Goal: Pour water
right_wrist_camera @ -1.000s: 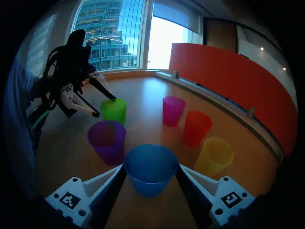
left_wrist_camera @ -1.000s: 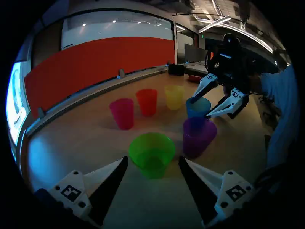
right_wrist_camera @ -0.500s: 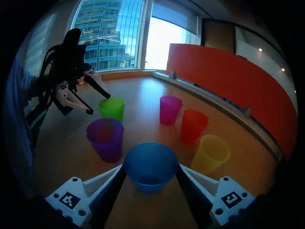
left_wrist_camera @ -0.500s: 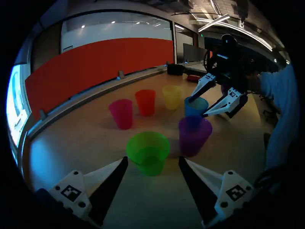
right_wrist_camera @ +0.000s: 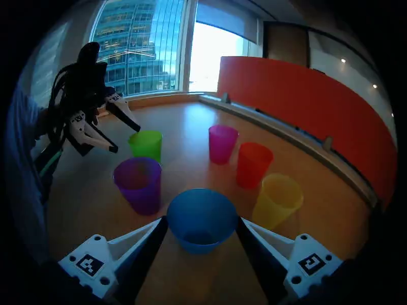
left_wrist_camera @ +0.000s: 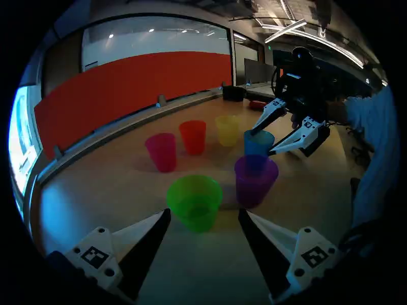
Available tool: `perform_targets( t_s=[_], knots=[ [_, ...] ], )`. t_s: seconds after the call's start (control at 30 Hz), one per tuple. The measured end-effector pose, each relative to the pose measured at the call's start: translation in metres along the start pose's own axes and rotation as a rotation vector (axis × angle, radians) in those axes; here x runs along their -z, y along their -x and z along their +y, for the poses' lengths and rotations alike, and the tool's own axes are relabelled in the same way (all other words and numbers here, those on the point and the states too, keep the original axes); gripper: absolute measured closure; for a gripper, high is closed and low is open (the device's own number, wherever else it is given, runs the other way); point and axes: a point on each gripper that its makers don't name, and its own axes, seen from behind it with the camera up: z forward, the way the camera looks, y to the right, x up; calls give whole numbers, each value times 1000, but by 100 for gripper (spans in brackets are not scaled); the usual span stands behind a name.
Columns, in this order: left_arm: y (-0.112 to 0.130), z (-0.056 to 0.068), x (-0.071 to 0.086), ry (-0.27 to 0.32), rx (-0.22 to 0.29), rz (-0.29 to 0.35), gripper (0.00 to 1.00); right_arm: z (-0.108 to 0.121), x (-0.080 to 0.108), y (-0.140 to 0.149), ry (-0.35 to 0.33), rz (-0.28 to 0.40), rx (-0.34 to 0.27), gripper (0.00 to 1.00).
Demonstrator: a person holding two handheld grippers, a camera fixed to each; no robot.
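Observation:
Six coloured plastic cups stand upright on a wooden table (left_wrist_camera: 102, 193). My left gripper (left_wrist_camera: 203, 213) is open, and the green cup (left_wrist_camera: 195, 202) stands just beyond its fingertips. My right gripper (right_wrist_camera: 201, 221) is open with the blue cup (right_wrist_camera: 202, 219) between its fingers, close on both sides. In the left gripper view the right gripper (left_wrist_camera: 262, 143) flanks the blue cup (left_wrist_camera: 258, 144), behind the purple cup (left_wrist_camera: 255, 179). In the right gripper view the left gripper (right_wrist_camera: 126, 139) hangs left of the green cup (right_wrist_camera: 145, 145). Whether the cups hold water is unclear.
Magenta (left_wrist_camera: 161, 151), orange (left_wrist_camera: 193, 136) and yellow (left_wrist_camera: 227, 129) cups form the far row before a long red wall panel (left_wrist_camera: 132, 81). A person's sleeve (left_wrist_camera: 374, 152) fills the right side. Large windows (right_wrist_camera: 147, 46) lie beyond the table's far edge.
My left gripper has drawn back a little, so the green cup sits farther from its fingertips. The right gripper view has shifted slightly; the blue cup stays between its fingers.

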Motion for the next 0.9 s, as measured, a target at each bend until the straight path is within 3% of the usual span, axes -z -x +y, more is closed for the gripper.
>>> perform_targets(
  t_s=[0.57,0.9],
  knots=[
    [-7,-10,28,-78,46,66,1,4,48,8,69,28,-34,0],
    [-17,-28,47,-172,72,132,1,-1,72,-7,108,139,-70,0]
  ],
)
